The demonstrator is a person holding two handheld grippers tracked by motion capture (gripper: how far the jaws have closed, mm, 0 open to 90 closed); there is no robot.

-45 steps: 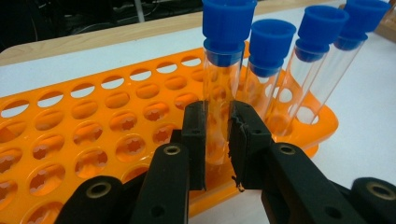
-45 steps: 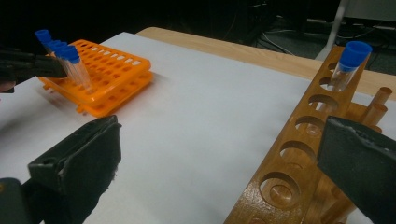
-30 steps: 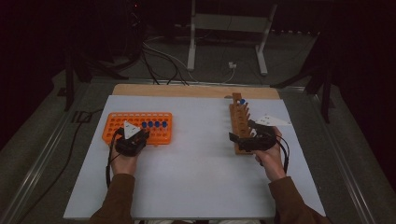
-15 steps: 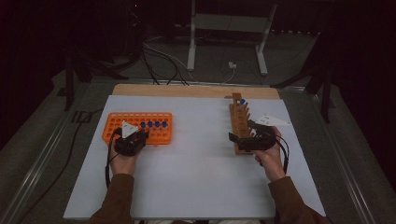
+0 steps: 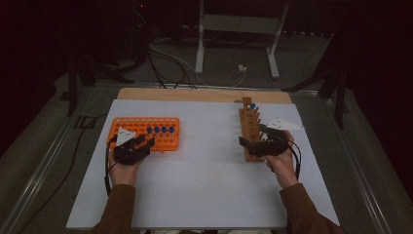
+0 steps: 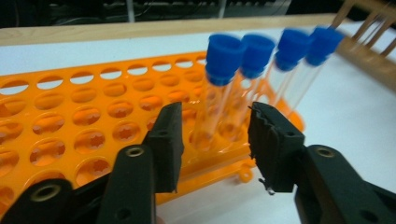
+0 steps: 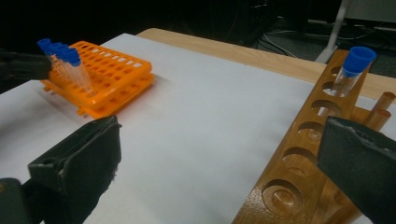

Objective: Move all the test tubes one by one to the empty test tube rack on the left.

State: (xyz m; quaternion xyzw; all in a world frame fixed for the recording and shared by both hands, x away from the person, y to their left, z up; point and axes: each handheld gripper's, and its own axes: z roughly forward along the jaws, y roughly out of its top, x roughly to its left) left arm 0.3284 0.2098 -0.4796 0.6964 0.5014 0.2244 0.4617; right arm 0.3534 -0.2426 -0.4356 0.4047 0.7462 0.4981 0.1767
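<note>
An orange tube rack (image 5: 165, 141) lies at the table's left with several blue-capped tubes (image 5: 158, 130) standing in it. My left gripper (image 5: 145, 143) sits at the rack's near edge. In the left gripper view its jaws (image 6: 215, 114) have just been opening, and the nearest tube (image 6: 219, 88) stands upright between them with a gap on each side. At the right lies a wooden rack (image 5: 249, 129) with one blue-capped tube (image 5: 252, 106) at its far end. My right gripper (image 5: 246, 145) is open wide across that rack's near end (image 7: 299, 158), holding nothing.
A white sheet (image 5: 204, 185) covers the table, with a wooden strip (image 5: 195, 95) along its far edge. Cables trail from both grippers toward the person. Metal stand legs (image 5: 272, 44) and floor cables lie beyond the table in the dark.
The left gripper's jaws have parted from around the tube in the orange rack, and the hand has barely shifted. The right hand and gripper have stayed where they were.
</note>
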